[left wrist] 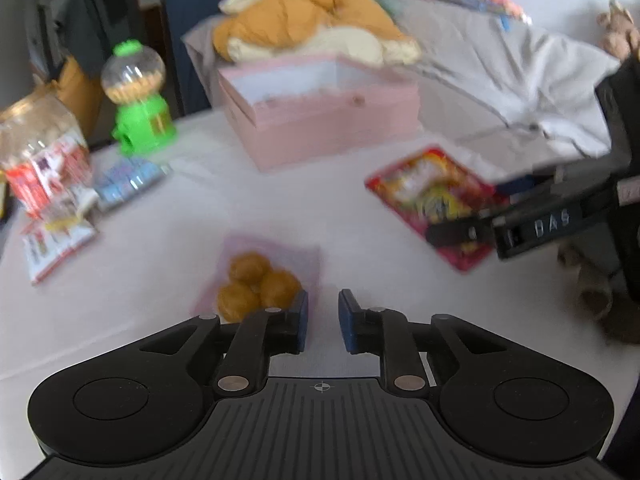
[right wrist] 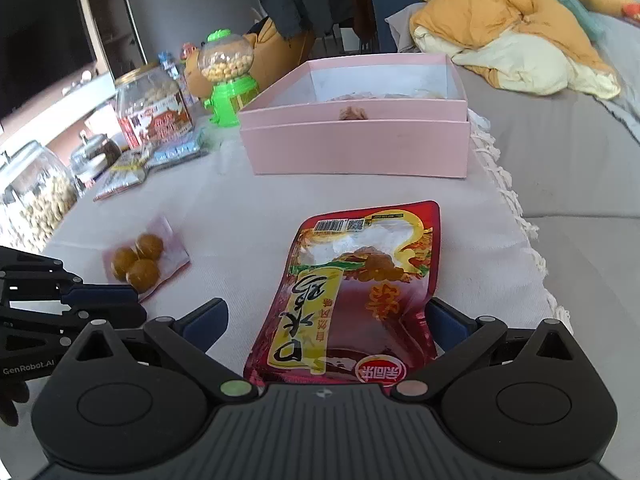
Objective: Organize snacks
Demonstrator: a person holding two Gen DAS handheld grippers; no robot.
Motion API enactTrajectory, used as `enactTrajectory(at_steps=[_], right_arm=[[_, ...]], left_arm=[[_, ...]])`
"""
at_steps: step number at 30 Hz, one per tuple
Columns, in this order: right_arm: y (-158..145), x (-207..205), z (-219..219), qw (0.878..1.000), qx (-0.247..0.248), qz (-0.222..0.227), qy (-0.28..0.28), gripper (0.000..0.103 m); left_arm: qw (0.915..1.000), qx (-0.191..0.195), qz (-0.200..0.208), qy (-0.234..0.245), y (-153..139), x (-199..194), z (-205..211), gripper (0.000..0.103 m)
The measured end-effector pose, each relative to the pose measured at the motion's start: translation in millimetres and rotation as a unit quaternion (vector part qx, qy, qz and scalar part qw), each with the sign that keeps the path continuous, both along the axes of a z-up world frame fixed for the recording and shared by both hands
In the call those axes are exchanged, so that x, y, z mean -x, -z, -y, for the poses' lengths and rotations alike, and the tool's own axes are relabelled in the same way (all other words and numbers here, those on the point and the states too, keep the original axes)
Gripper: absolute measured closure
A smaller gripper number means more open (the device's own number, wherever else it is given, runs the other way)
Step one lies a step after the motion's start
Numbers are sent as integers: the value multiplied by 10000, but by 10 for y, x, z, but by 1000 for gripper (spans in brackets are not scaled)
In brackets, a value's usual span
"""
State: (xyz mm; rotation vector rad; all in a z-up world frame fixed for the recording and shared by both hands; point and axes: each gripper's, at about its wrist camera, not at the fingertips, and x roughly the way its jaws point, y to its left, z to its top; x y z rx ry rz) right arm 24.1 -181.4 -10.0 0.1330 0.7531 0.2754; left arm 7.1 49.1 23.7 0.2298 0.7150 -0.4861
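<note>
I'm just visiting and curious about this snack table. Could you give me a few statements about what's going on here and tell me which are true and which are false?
1. The right claw is open, its fingers on either side of the red snack pouch. True.
2. The pink box has its lid on. False: it is open on top, with something inside.
3. The left claw grips the small packet of round brown snacks. False: it is open, with the packet just ahead of it.
4. A green candy dispenser stands left of the pink box. True.
</note>
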Motion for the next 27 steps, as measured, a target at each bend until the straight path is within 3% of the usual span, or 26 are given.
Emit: enactTrajectory(at_steps=[3,10,12,13,15,18,21,22,27], right_arm=[[1,4,64,9998,-210,-5,20,0],[0,12,67,9997,-258,6,43,0],[0,14,71,9996,-283,5,44,0],[1,14,78,9995,-311,5,45,0],[2,15,96,9993,-371,2,50,0],[5,16,124,9990,-443,1,50,0],[4,17,132,9988,-477,4,57,0],[4,17,130,9989,-469,5,56,0],[2,25,116,9993,-377,20,59,0]], left_arm=[[9978,-416,430,-272,-47,18,9,81],[9971,-654,368,-119,113,-51,98,76],[9969,-695,367,5,119,-55,144,65],[9978,-600,264,105,112,-79,144,53],[9991,-372,91,175,82,-117,101,44],[9994,-152,305,-17,-5,-134,12,47],[9962,-442,593,-461,-11,-205,-19,49],[9957,-546,523,-530,24,-255,-11,48],[9989,-231,127,-395,109,-340,-14,46]])
